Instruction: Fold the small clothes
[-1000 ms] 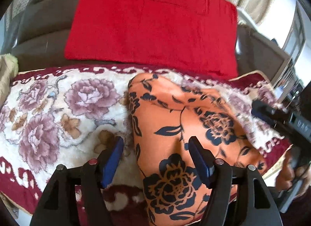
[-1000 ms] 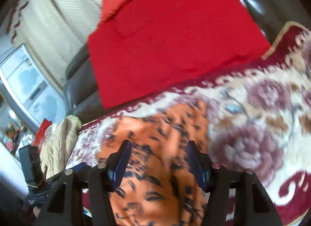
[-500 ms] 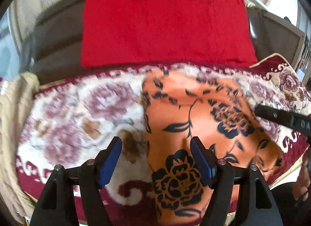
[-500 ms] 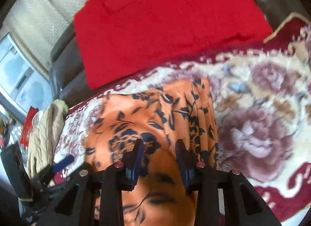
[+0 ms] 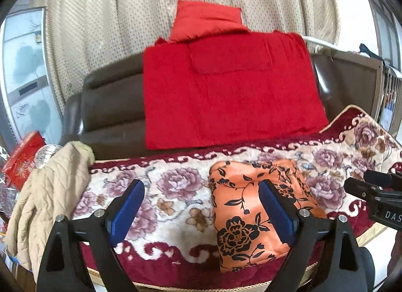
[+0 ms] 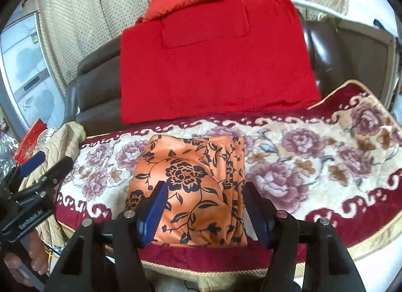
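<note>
An orange garment with a dark flower print lies folded in a compact rectangle on the floral blanket, near its front edge. My left gripper hangs above and in front of the blanket, its jaws opening wide with nothing between them; the garment shows behind its right finger. In the right wrist view the folded garment lies past my right gripper, whose jaws are opening and whose pads are clear of the cloth. Each gripper shows at the edge of the other's view.
A large red cloth hangs over the dark sofa back, with a red cushion above it. A beige quilted jacket lies at the blanket's left end beside a red box. Curtains hang behind.
Both grippers have drawn back and up from the garment, so more of the sofa and curtain shows. The right jaws narrowed over the cloth, then widened; the left jaws spread wider.
</note>
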Available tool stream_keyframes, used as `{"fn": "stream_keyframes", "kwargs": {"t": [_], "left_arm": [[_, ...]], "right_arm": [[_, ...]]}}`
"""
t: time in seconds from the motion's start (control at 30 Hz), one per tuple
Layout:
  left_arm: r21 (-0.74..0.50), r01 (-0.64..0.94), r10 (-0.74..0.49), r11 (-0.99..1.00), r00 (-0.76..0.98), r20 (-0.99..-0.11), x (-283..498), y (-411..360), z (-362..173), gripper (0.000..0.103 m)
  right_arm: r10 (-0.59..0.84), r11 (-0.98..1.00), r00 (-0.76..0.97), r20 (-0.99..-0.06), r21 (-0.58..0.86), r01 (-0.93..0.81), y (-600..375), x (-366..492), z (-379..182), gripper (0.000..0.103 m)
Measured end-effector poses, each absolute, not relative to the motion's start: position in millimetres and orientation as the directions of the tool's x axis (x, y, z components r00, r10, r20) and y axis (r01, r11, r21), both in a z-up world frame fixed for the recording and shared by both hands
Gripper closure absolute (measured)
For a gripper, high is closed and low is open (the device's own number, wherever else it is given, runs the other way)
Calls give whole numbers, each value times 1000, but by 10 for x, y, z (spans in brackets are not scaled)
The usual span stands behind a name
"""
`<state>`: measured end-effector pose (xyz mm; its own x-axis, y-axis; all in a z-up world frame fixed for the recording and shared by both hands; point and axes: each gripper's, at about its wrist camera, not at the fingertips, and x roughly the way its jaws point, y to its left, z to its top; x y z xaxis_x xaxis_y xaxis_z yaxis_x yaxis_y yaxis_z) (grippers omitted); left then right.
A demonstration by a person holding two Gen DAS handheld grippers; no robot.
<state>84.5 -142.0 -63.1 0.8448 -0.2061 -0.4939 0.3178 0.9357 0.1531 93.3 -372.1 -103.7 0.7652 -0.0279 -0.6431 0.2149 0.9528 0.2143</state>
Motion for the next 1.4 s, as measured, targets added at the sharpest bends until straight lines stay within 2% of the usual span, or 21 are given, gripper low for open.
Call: {"fn": "stream_keyframes", "kwargs": {"t": [0.47, 1.13, 1.4], "left_arm": [[160, 217, -127, 963, 889, -439, 479, -1088, -226, 8], [174, 152, -71, 973, 914, -399, 262, -787, -11, 8], [163, 142, -68, 976, 919, -388, 189, -711, 42, 8]], "right_arm": [[-88, 960, 797, -598, 162, 228, -3358, 414, -518, 37], [-99, 967, 808, -580, 133, 215, -3040, 212, -314, 37], [-106, 967, 789, -605, 122, 224, -2942, 213, -321, 37]]}}
